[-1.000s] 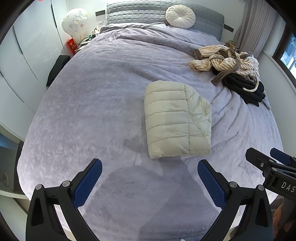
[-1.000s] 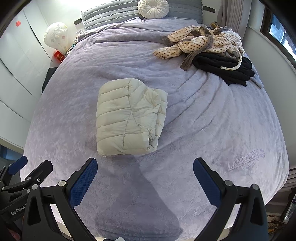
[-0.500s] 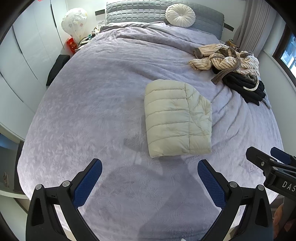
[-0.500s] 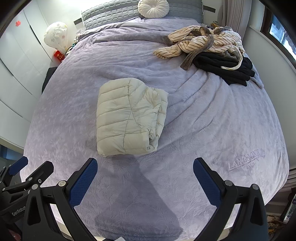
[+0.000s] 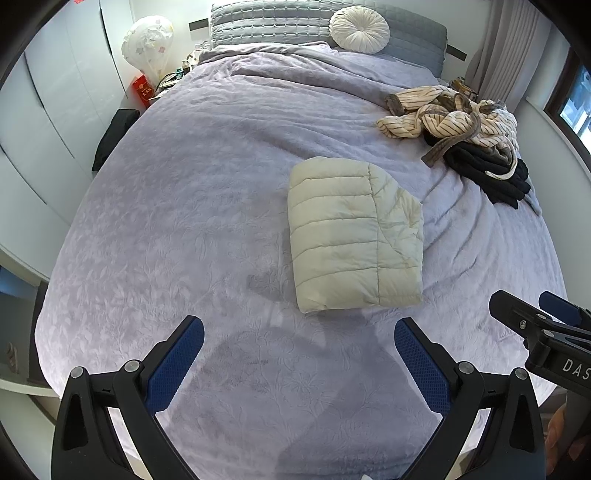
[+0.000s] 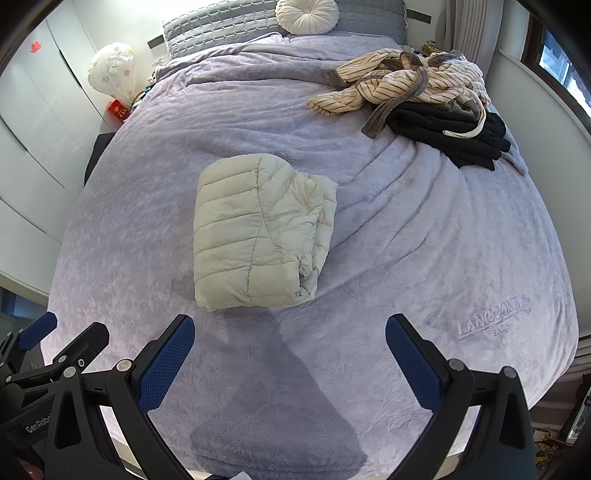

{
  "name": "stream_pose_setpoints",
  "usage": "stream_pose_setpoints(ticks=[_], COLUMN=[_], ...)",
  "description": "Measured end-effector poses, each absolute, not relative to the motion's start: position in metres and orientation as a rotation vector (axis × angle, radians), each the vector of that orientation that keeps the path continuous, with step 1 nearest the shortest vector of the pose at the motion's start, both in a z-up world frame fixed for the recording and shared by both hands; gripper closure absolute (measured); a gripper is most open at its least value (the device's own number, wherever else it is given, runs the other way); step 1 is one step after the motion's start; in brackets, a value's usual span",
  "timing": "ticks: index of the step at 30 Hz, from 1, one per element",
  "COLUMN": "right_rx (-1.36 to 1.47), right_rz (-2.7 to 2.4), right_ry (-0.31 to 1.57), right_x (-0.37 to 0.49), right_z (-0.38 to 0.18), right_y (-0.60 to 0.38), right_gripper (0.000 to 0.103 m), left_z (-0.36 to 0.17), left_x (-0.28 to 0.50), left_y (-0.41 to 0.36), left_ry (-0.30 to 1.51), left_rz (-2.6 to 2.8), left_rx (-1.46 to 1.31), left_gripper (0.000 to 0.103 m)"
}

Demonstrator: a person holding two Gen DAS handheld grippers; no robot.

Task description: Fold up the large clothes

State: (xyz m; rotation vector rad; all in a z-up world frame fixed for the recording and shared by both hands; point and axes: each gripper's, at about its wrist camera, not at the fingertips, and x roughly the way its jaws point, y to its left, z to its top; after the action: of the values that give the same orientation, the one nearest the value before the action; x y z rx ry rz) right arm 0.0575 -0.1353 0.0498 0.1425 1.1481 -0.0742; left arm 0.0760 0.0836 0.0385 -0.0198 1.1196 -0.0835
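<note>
A cream quilted puffer jacket (image 5: 354,236) lies folded into a compact rectangle in the middle of the lavender bed (image 5: 207,206); it also shows in the right wrist view (image 6: 258,236). My left gripper (image 5: 299,354) is open and empty, held above the bed's near edge, short of the jacket. My right gripper (image 6: 290,350) is open and empty too, at the same distance from the jacket. The right gripper's side shows at the right edge of the left wrist view (image 5: 535,325). The left gripper's side shows at the lower left of the right wrist view (image 6: 55,354).
A heap of unfolded clothes lies at the bed's far right: a striped cream robe (image 6: 402,81) on a black garment (image 6: 450,136). A round white cushion (image 6: 306,14) leans on the headboard. White wardrobes (image 5: 44,110) stand left; a nightstand with a red box (image 5: 142,88) is beside the bed.
</note>
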Motion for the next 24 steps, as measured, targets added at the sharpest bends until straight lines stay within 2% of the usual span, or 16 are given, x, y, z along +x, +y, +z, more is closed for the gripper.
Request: stream_pose_setpoints(ticks=[24], right_rx=[0.14], right_rz=[-0.074], right_ry=[1.149], right_x=[0.0575], right_z=[0.0495], right_y=[-0.134], right_gripper=[0.0], left_z=[0.038], left_x=[0.0796], left_y=[0.0851], left_ry=[1.121], left_rz=[-0.088], left_rx=[-0.016], left_gripper=[0.0])
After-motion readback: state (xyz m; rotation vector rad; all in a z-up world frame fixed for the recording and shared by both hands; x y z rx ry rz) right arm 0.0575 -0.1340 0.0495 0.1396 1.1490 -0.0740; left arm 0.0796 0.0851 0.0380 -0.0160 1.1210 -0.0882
